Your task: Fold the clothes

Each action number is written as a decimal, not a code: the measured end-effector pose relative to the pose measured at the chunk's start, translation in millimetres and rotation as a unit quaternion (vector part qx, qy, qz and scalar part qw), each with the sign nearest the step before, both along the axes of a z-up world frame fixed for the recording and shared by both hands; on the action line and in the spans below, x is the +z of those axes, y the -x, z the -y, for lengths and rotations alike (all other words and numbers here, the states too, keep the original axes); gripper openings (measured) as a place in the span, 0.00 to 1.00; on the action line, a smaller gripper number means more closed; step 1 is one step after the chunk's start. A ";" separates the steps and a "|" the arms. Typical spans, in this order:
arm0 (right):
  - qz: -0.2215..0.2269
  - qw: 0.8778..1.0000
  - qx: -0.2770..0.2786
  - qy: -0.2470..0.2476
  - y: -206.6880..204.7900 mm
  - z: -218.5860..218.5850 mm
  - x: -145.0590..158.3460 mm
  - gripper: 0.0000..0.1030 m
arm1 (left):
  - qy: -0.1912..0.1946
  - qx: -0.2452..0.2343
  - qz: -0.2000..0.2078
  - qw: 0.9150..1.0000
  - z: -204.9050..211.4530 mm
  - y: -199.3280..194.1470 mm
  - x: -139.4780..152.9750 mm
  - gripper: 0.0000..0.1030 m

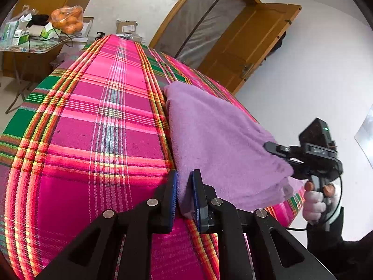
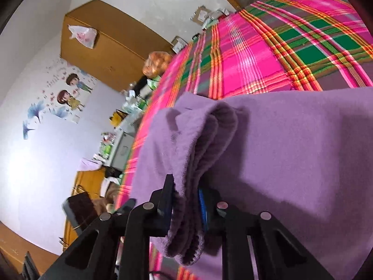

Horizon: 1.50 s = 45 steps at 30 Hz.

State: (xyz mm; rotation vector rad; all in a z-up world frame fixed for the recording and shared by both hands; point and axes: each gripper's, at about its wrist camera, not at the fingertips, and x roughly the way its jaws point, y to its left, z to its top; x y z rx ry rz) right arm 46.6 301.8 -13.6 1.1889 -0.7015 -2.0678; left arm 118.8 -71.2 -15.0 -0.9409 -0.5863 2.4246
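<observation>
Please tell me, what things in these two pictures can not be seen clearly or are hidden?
- Soft purple fleece garment: its type is unclear; in both wrist views it is bunched and cut off by the frame.
- Left gripper: the cloth covers the pad faces.
- Right gripper: folded layers hide its pads.
- Labels on the small green-and-white boxes: too small in the left view.
- Pink plaid bed cover: blurred in the right view.

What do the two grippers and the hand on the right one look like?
Both are matte black with angular linkage arms, round silver pivot pins and blue-padded fingers. The right gripper carries a boxy black module with a green light and a thin black cable. Its hand wears a white glove and dark sleeve.
</observation>
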 end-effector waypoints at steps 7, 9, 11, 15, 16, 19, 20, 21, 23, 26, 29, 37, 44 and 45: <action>0.033 0.999 -0.023 -0.003 6.2 -9.3 -24.9 0.23 | 0.003 0.000 -0.001 1.000 5.5 -2.4 1.7 0.15; 0.003 0.999 -0.039 -0.017 1.7 -12.5 -12.9 0.26 | 0.005 0.003 0.000 1.000 8.3 -4.2 3.1 0.14; -0.052 0.996 -0.056 -0.038 -7.0 -15.4 6.4 0.26 | 0.008 0.011 -0.004 1.000 11.4 -6.7 7.0 0.14; -0.118 0.991 -0.038 -0.055 -17.0 -0.8 25.6 0.33 | 0.014 0.020 -0.022 0.999 15.4 -6.7 22.0 0.12; -0.129 0.990 -0.028 -0.058 -18.3 4.7 28.2 0.33 | 0.015 0.017 -0.027 0.999 13.4 -5.5 25.5 0.12; -0.123 0.988 -0.012 -0.097 -8.5 26.9 18.9 0.19 | 0.025 -0.002 -0.035 0.999 -1.0 -1.5 31.3 0.12; -0.111 0.987 -0.011 -0.114 -2.4 27.4 10.1 0.14 | 0.033 -0.008 -0.030 0.999 -6.4 1.1 29.5 0.12; -0.094 0.989 -0.015 -0.115 4.7 25.7 2.2 0.00 | 0.041 -0.014 -0.025 0.999 -11.8 3.7 27.6 0.12; -0.054 0.995 -0.031 -0.084 18.0 15.5 -9.2 0.00 | 0.048 -0.016 -0.011 0.999 -14.8 5.9 19.1 0.12; -0.070 0.993 -0.043 -0.079 16.2 5.1 3.6 0.02 | 0.047 -0.014 -0.003 0.999 -12.1 6.2 17.0 0.12; -0.094 0.991 -0.061 -0.075 20.5 -5.3 18.4 0.33 | 0.050 -0.010 -0.012 0.999 -11.0 10.0 23.4 0.12; -0.028 0.996 -0.047 -0.065 63.4 -8.4 -7.9 0.10 | 0.056 -0.028 -0.013 0.998 -23.9 18.7 24.1 0.12; -0.022 0.996 -0.071 -0.050 62.5 -26.3 -19.8 0.06 | 0.048 -0.032 -0.013 0.998 -23.6 13.8 16.5 0.12; -0.030 0.995 -0.069 -0.061 59.7 -24.3 -16.6 0.08 | 0.048 -0.031 -0.014 0.998 -23.6 12.4 16.3 0.12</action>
